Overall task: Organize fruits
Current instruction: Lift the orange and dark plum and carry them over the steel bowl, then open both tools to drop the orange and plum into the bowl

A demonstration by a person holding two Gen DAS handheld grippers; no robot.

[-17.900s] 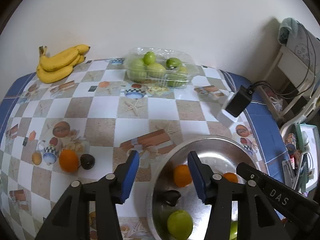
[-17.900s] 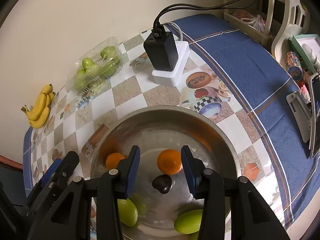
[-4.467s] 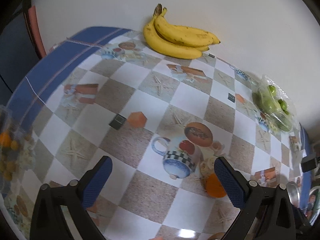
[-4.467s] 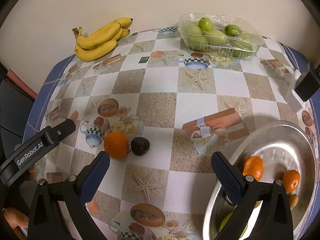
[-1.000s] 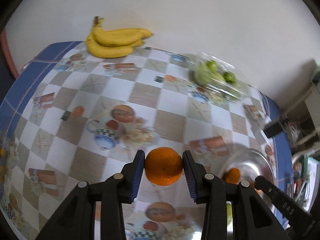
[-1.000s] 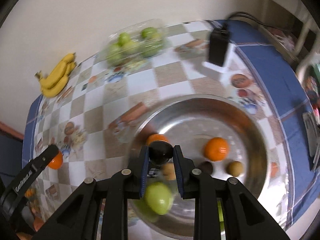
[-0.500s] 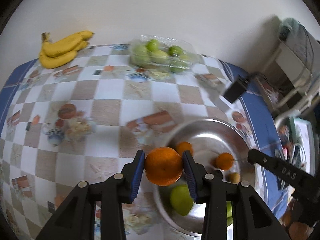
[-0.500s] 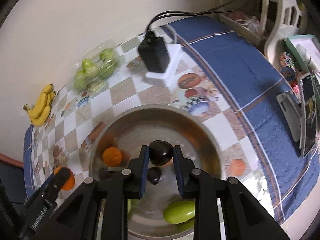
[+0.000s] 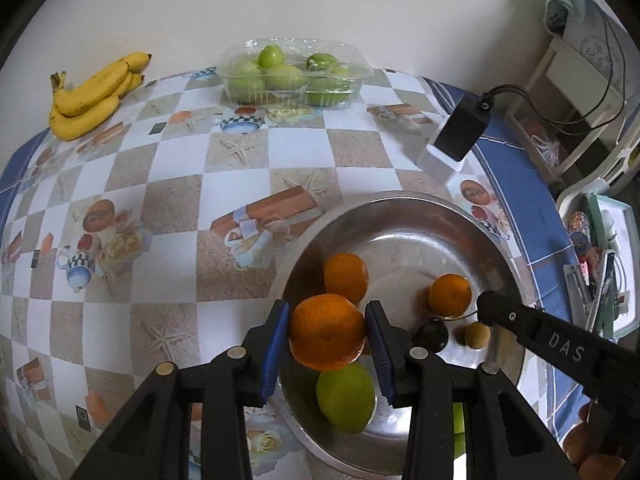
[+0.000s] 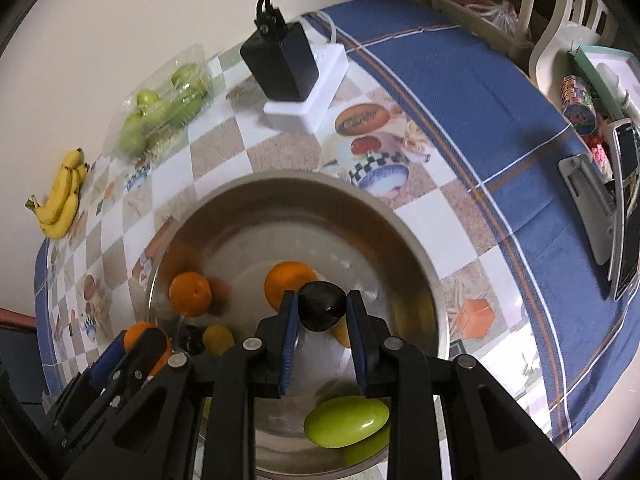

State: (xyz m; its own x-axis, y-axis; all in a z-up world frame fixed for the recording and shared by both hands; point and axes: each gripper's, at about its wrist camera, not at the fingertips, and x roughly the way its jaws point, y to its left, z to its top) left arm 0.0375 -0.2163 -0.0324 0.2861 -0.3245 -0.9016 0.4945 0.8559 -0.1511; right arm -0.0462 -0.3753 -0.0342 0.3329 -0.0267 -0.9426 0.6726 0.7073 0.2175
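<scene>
An orange (image 9: 327,332) is being carried in the closed left gripper (image 9: 326,340) and a dark plum (image 10: 322,305) in the closed right gripper (image 10: 322,320) above the steel bowl (image 9: 496,248) (near the table's front-right edge), so both are probably being readied for release.

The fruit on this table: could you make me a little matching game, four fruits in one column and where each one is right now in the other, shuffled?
Fruits:
1. bananas
2. held orange
3. dark plum
4. small green fruits

Places:
A. in the clear plastic tray by the wall
B. between the pads of the left gripper
C. loose on the tablecloth, at its far edge
D. between the pads of the right gripper, over the metal bowl

Pairs: 1-C, 2-B, 3-D, 4-A
</scene>
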